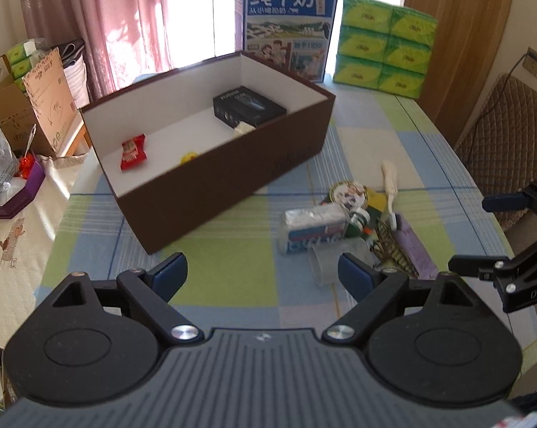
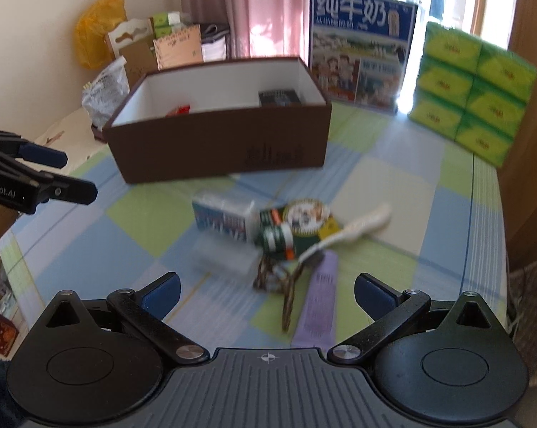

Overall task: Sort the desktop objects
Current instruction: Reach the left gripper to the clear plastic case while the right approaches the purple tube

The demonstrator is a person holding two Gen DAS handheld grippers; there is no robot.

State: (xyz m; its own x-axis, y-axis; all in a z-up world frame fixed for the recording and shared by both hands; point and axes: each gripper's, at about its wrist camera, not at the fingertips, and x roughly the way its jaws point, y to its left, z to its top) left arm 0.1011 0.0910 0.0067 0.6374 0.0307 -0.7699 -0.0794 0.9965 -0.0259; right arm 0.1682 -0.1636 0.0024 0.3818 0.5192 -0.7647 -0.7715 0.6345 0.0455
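A brown box (image 1: 233, 174) (image 2: 225, 149) with white inner walls stands open on the checked tablecloth. In it lie a black carton (image 1: 249, 107), a red snack packet (image 1: 133, 151) and a small yellow thing (image 1: 188, 157). To its right is a pile: a blue-silver tissue pack (image 1: 311, 228) (image 2: 222, 217), a clear cup (image 1: 336, 256) (image 2: 225, 256), a green bottle (image 2: 275, 239), a round badge (image 2: 306, 214), a white brush (image 2: 361, 226), a brown clip (image 2: 279, 278) and a purple box (image 1: 414, 249) (image 2: 320, 303). My left gripper (image 1: 263, 273) (image 2: 65, 174) hangs open and empty before the box. My right gripper (image 2: 268, 289) (image 1: 482, 235) hangs open and empty before the pile.
A tall blue milk carton (image 1: 286, 25) and stacked green tissue packs (image 1: 382, 46) stand at the table's far end. Cardboard boxes and bags (image 1: 36, 107) crowd a side table at left. A padded chair (image 1: 507, 142) stands beyond the right edge.
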